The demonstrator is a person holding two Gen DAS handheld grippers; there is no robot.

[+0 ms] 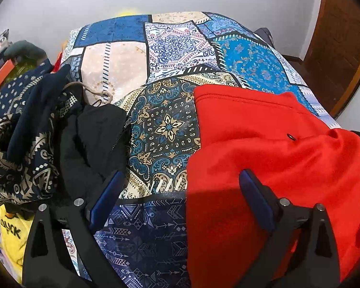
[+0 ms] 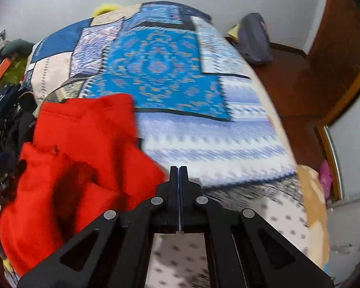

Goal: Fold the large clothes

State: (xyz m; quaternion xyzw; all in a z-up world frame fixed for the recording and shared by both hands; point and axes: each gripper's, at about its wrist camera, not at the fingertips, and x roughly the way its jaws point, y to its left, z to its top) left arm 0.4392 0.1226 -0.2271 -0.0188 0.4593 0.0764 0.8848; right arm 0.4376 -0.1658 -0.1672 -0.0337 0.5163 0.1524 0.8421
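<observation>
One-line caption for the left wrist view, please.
Open left gripper over a patchwork bedspread, red garment at right, dark clothes pile at left.

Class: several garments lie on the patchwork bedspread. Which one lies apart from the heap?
The plain red garment, alone at the right; the black one and the navy gold-patterned one are heaped together left.
</observation>
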